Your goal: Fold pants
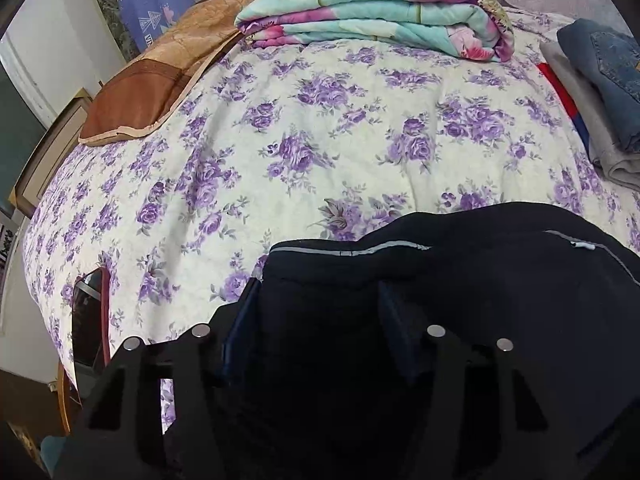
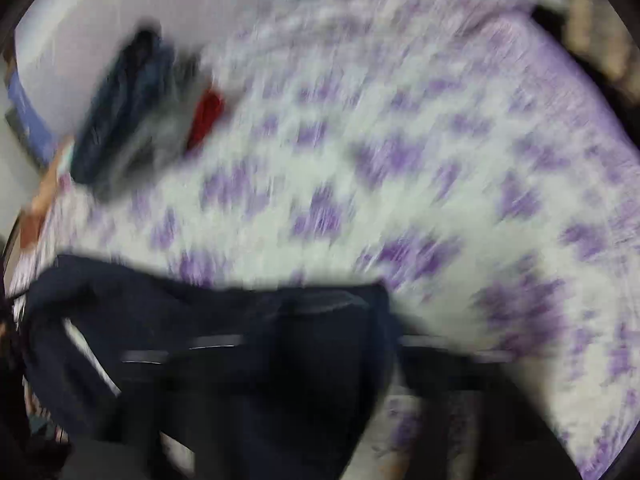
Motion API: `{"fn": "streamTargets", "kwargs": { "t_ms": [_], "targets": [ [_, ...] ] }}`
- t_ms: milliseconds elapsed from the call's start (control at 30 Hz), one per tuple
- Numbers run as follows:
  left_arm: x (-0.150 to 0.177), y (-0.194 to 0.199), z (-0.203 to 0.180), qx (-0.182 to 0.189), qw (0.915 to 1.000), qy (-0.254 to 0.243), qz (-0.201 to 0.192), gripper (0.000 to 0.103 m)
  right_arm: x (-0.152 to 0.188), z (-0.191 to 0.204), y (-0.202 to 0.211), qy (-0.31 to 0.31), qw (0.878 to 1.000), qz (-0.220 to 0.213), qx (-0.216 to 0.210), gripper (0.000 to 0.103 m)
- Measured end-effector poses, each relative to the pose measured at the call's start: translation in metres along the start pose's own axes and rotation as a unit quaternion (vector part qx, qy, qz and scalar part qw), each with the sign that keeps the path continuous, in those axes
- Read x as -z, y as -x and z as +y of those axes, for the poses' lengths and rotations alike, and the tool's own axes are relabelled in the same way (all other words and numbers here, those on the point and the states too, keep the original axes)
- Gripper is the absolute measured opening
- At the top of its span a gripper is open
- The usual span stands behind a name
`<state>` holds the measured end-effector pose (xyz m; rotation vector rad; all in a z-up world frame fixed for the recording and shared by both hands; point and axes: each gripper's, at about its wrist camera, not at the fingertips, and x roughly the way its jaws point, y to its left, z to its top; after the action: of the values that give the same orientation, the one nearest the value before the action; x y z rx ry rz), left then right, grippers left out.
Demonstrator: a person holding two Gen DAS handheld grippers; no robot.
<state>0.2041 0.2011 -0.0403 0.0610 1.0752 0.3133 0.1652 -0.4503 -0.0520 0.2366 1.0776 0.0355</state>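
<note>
Dark navy pants (image 1: 460,264) with a thin grey seam line lie over the near part of the bed and drape across my left gripper (image 1: 320,320). Its jaws stand apart with the cloth between and over them, and the fingertips are hidden, so I cannot tell its grip. In the right wrist view the picture is badly blurred by motion. The same navy pants (image 2: 248,320) cover my right gripper (image 2: 320,352) and hang from it at the bottom of the frame. The fingers are hidden under the cloth.
The bed has a white cover with purple flowers (image 1: 320,128). A folded turquoise and pink quilt (image 1: 380,12) lies at the far side, a brown pillow (image 1: 148,96) at the far left. A stack of folded jeans and grey clothes (image 1: 600,92) sits at the right, also in the right wrist view (image 2: 128,108). A dark phone-like object (image 1: 90,316) lies at the left bed edge.
</note>
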Motion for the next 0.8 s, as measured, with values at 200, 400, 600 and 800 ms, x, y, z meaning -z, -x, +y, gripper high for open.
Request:
{"fn": "streamTargets", "kwargs": {
  "t_ms": [200,400,600,800],
  "targets": [
    [-0.007,0.003,0.007,0.022,0.9993,0.021,-0.022,0.051,0.003,0.002,0.034,0.029,0.996,-0.081,-0.009,0.009],
    [-0.014,0.055,0.018,0.064,0.9911,0.061,-0.099,0.050,-0.013,-0.006,0.075,0.027,0.987,-0.155,-0.040,0.009],
    [-0.034,0.071,0.033,0.074,0.9820,0.111,-0.134,0.050,-0.046,-0.010,0.083,0.016,0.982,-0.184,-0.042,0.009],
    [-0.075,0.047,0.036,0.067,0.9757,0.158,-0.136,0.051,-0.110,0.003,0.057,0.009,0.982,-0.180,-0.051,0.011]
  ]
}}
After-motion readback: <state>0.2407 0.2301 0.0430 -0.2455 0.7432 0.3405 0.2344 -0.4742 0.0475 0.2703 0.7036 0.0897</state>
